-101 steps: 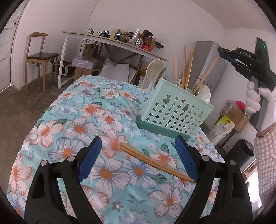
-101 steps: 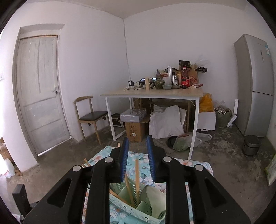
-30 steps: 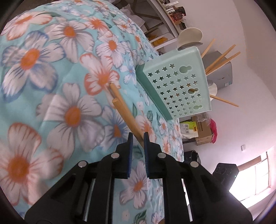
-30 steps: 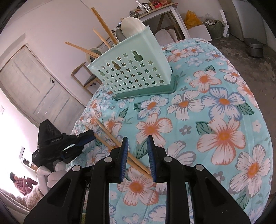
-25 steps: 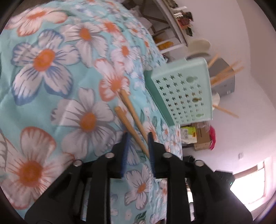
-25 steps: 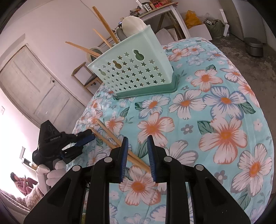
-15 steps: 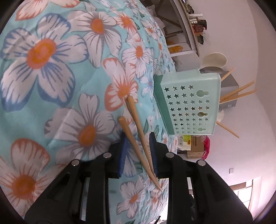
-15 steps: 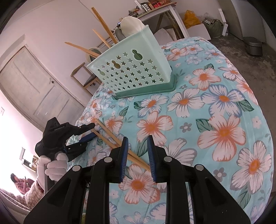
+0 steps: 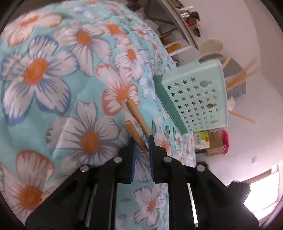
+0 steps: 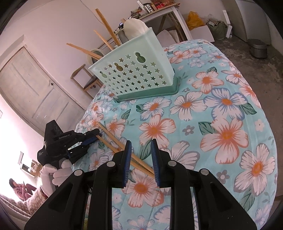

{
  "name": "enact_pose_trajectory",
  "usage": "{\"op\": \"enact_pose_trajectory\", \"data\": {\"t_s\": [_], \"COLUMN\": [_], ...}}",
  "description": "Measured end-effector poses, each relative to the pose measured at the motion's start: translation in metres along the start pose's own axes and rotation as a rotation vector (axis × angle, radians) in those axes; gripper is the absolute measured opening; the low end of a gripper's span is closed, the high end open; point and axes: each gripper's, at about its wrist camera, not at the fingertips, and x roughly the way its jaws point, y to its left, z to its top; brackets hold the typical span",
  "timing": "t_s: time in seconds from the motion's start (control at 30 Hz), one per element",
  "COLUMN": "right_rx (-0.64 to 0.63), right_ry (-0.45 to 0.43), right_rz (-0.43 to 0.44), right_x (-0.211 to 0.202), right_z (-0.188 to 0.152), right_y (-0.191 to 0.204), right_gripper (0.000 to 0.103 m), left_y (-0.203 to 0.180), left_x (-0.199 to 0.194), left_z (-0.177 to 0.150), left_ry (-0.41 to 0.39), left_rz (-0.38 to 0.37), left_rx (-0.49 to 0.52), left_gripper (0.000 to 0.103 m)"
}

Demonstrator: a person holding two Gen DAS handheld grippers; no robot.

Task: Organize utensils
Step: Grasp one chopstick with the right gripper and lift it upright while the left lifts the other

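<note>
Two wooden chopsticks [image 9: 137, 119] lie together on the floral cloth. My left gripper [image 9: 141, 141] is nearly shut around their thick ends; the sticks run between its blue pads. In the right wrist view the chopsticks [image 10: 115, 139] lie diagonally, the left gripper [image 10: 92, 137] at their far end and my right gripper [image 10: 140, 143], narrowly parted, above their near end with nothing held. A mint-green utensil basket [image 9: 196, 99] with star holes holds several chopsticks and a pale spoon; it also shows in the right wrist view [image 10: 134, 74].
The floral cloth [image 10: 221, 113] covers a rounded table that falls away at the right and near edges. A white desk with clutter [image 10: 157, 10], a wooden chair [image 10: 84, 77], a door [image 10: 33, 85] and a pot [image 10: 258, 46] on the floor stand behind.
My left gripper has closed in around the chopsticks' thick ends and tilted. My right gripper has held almost still above the near ends.
</note>
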Motion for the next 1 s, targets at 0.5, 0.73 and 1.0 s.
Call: {"op": "enact_pose_trajectory", "data": {"t_s": [0.5, 0.73, 1.0], "right_rx": [-0.459, -0.585, -0.674], "right_ry": [0.133, 0.268, 0.39], "right_rz": [0.04, 0.085, 0.112], "right_x": [0.064, 0.122, 0.173], "right_z": [0.042, 0.057, 0.059], "right_y": [0.09, 0.119, 0.147], "right_gripper": [0.023, 0.023, 0.022], "left_y": [-0.011, -0.003, -0.001], "left_x": [-0.026, -0.031, -0.031], "left_z": [-0.025, -0.029, -0.029], "left_ry": [-0.092, -0.112, -0.109], "left_rz": [0.091, 0.037, 0.008], "left_rx": [0.298, 0.303, 0.303], "left_gripper": [0.02, 0.02, 0.02]}}
